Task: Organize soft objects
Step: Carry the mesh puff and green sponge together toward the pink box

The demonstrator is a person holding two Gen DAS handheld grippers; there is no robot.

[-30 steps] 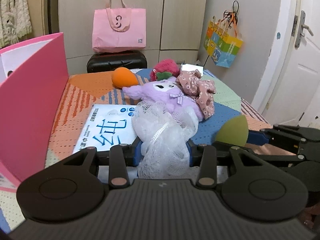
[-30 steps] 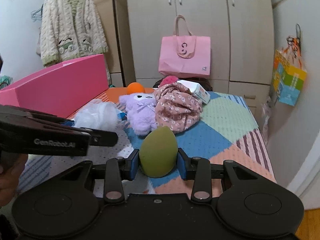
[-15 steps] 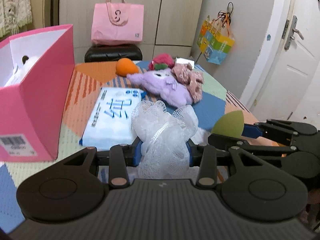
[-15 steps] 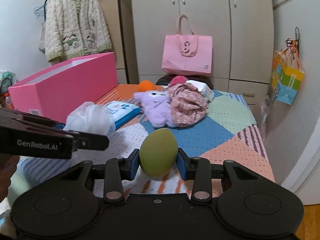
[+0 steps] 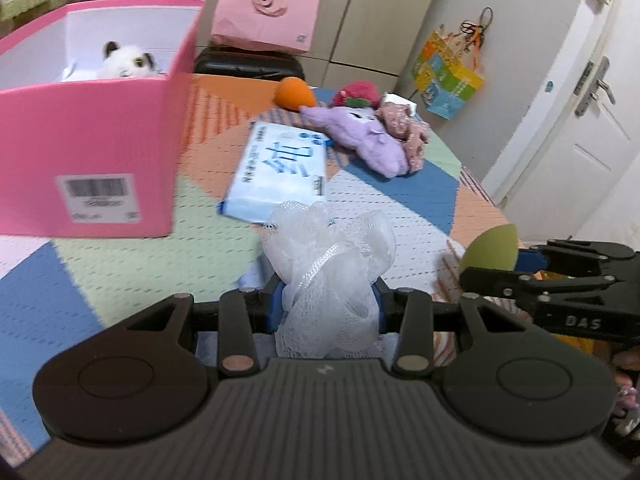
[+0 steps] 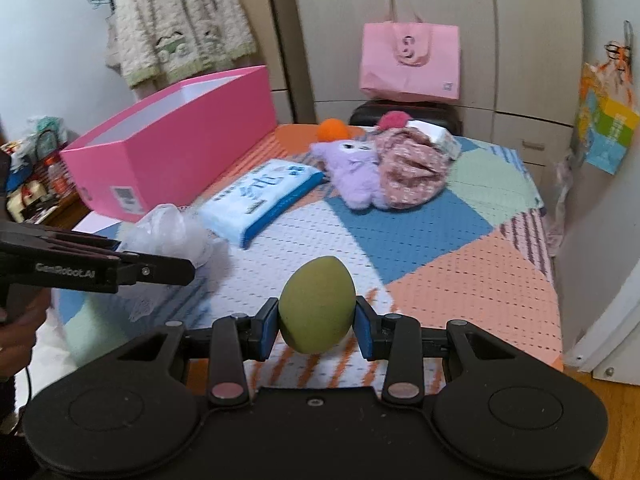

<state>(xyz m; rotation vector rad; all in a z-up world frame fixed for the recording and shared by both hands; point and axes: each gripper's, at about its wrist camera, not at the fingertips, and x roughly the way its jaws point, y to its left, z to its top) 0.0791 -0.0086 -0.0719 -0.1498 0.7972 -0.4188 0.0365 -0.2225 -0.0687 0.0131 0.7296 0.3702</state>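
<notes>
My left gripper (image 5: 327, 305) is shut on a white mesh bath pouf (image 5: 330, 256), held above the patchwork bed cover; the pouf also shows in the right wrist view (image 6: 168, 232). My right gripper (image 6: 316, 322) is shut on a green egg-shaped sponge (image 6: 316, 304), seen at the right in the left wrist view (image 5: 490, 248). The open pink box (image 5: 92, 136) stands at the left and holds a black-and-white plush (image 5: 124, 64). A purple plush (image 5: 360, 138), floral cloth (image 5: 402, 128), orange sponge (image 5: 294, 94) and red plush (image 5: 358, 94) lie farther back.
A blue-and-white tissue pack (image 5: 280, 168) lies between the box and the plush pile. A pink tote bag (image 5: 266, 12) sits on a black case (image 5: 248, 66) behind the bed. A white door (image 5: 580, 128) is at the right. The bed's right edge (image 6: 554, 288) drops off to the floor.
Both grippers have pulled back and risen, each with its object still held. The pink box's open top and the plush inside have come into the left wrist view.
</notes>
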